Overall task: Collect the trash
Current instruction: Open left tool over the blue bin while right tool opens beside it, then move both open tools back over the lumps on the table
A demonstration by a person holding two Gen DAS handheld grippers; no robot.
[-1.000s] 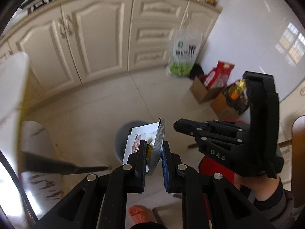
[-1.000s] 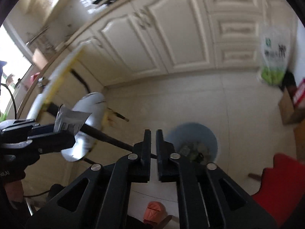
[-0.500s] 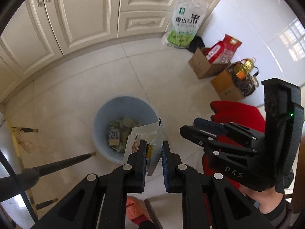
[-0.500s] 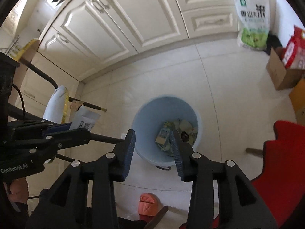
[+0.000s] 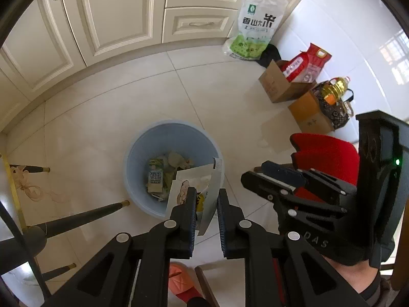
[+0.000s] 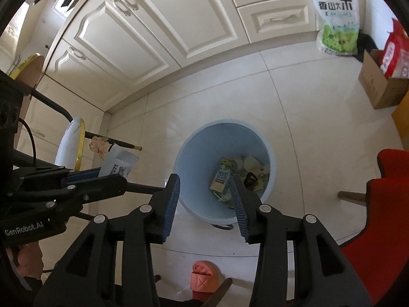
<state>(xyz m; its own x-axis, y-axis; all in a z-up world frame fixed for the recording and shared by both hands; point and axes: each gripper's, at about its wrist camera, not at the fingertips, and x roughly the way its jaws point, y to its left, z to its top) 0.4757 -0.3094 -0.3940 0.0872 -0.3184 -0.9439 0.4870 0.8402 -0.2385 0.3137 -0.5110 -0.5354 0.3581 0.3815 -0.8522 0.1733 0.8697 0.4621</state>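
Crinkled foil wrapper (image 5: 196, 192) above round bin (image 5: 143, 148)

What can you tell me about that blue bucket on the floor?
The blue bucket is a round, pale blue bin that looks like plastic, standing upright and open on the cream floor tiles before the white cabinets. At its bottom lies trash: a small printed carton, crumpled wrappers, something dark. Both grippers hover above it without touching; the left gripper pinches a flat white packet over its near rim.
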